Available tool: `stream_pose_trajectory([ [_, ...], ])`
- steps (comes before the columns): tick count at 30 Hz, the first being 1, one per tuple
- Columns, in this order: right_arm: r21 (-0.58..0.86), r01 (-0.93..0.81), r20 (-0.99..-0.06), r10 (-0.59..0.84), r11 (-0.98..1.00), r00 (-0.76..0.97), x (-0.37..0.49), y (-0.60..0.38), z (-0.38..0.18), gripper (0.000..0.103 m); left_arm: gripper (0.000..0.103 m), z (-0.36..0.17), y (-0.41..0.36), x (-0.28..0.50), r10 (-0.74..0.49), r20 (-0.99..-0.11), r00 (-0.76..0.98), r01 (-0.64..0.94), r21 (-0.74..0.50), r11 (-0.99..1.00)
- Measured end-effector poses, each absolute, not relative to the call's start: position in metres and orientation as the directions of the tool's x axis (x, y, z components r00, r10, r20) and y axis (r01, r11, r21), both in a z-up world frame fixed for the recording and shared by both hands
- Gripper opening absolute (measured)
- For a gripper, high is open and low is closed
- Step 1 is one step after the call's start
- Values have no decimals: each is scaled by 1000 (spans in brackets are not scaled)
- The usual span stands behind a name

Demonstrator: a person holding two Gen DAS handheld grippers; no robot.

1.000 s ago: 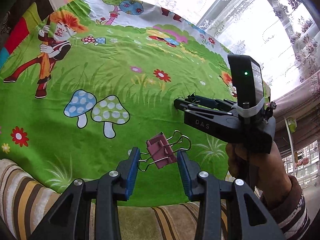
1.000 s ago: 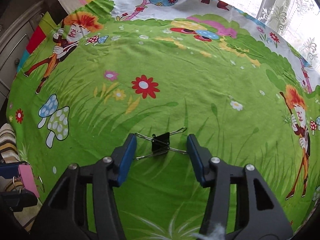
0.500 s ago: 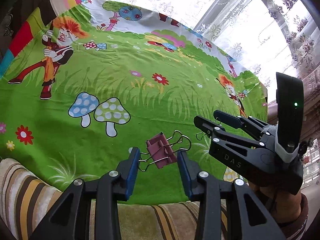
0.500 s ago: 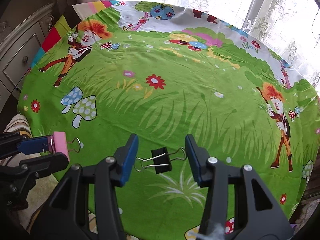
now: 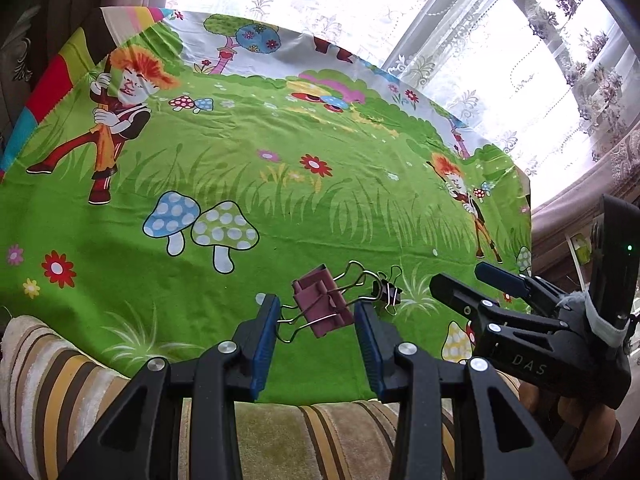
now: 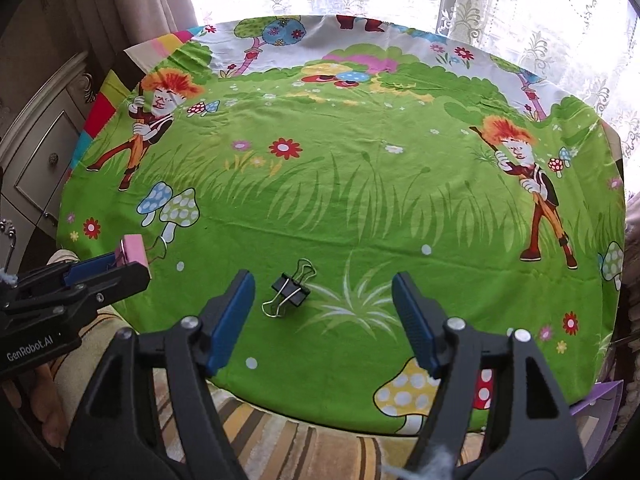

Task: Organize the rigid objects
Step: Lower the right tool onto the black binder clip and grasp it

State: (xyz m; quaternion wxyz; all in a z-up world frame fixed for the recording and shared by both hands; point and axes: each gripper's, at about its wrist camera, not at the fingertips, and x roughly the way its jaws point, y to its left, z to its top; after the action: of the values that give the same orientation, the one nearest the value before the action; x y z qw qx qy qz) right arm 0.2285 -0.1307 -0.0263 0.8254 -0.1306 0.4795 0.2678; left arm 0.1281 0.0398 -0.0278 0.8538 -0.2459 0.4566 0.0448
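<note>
My left gripper (image 5: pixel 316 316) is shut on a dark pink binder clip (image 5: pixel 322 300) and holds it above the near edge of the green cartoon cloth (image 5: pixel 280 208). The pink clip also shows in the right wrist view (image 6: pixel 134 248). My right gripper (image 6: pixel 322 320) is open and empty. A small black binder clip (image 6: pixel 290 290) lies loose on the cloth between and just beyond its fingers, nearer the left one. The black clip also shows in the left wrist view (image 5: pixel 387 291), right of the pink clip, with the right gripper (image 5: pixel 480 284) beside it.
A striped cushion (image 5: pixel 60 380) lies below the cloth's near edge. A white drawer cabinet (image 6: pixel 36 160) stands at the left. Lace curtains and a window (image 6: pixel 520 8) are behind the table. A purple object (image 6: pixel 596 404) pokes out at the lower right.
My right gripper has opened and let go of the black binder clip, which now lies on the cloth near the front edge; the gripper drew back. The left gripper still holds the pink clip.
</note>
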Motion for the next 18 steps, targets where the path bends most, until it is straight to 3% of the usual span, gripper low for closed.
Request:
stream_pose_trajectory([
  [5,159,-531,-909,333,833,250,254,-117,-54,86,39,-32,39,131,-142,-813,565,-306,-366,879],
  [9,163,-472,-941,280,866,189,264,-102,-79,85,39,-34,41,132,-137,-817,560,-311,-361,879],
  [10,155,-469,-947,265,870,180,265,-99,-84,81,39,-35,41,132,-136,-818,559,-313,-360,879],
  [11,149,-459,-952,252,876,172,267,-97,-90,70,39,-35,41,132,-135,-818,558,-313,-359,879],
  [12,142,-451,-953,246,881,180,268,-97,-92,69,39,-35,40,132,-134,-819,558,-312,-357,880],
  [14,137,-463,-951,247,876,187,268,-94,-91,50,39,-36,40,133,-133,-820,556,-311,-354,882],
  [18,166,-475,-947,275,864,169,262,-98,-89,32,39,-35,39,132,-130,-820,557,-311,-351,883],
])
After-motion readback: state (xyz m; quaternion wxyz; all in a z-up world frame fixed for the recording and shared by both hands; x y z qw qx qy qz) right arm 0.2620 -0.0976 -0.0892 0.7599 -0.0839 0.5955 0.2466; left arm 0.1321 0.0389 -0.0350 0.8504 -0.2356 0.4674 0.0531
